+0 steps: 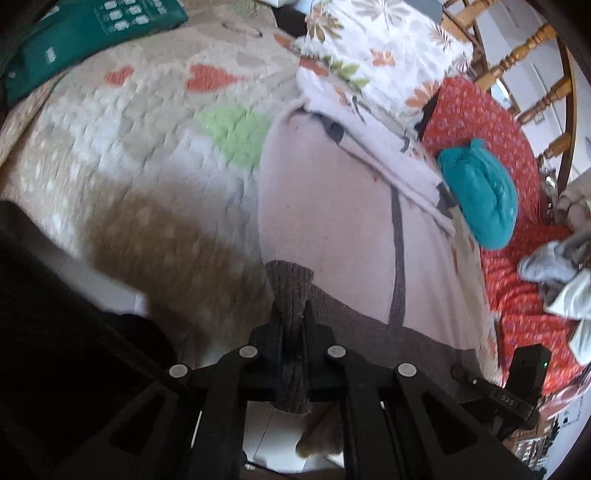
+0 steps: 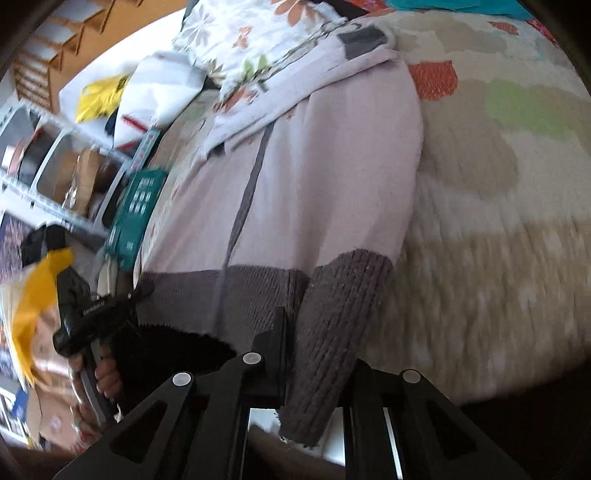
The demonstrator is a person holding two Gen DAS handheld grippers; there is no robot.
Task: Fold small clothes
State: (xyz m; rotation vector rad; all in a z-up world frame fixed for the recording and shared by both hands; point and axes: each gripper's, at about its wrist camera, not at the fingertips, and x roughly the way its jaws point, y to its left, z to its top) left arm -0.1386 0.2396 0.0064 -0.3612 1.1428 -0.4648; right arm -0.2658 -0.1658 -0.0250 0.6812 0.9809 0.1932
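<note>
A pale pink knitted sweater (image 1: 332,206) with a grey ribbed hem and grey cuffs lies spread on a quilted bedspread (image 1: 129,147). In the left wrist view my left gripper (image 1: 291,317) is shut on a grey ribbed corner (image 1: 290,284) at the sweater's near edge, which stands up between the fingers. In the right wrist view my right gripper (image 2: 317,343) is shut on a grey ribbed cuff (image 2: 343,295) of the same sweater (image 2: 325,166); the cuff hides its right finger. The left gripper (image 2: 92,314) shows at the hem's far end, held by a hand.
A folded teal garment (image 1: 480,192) and a floral cloth (image 1: 369,48) lie beyond the sweater. A red patterned blanket (image 1: 509,258) carries grey-white clothes (image 1: 561,273). A green bag (image 1: 92,33) sits at the far left, a wooden chair (image 1: 524,55) behind. Shelves (image 2: 55,158) flank the bed.
</note>
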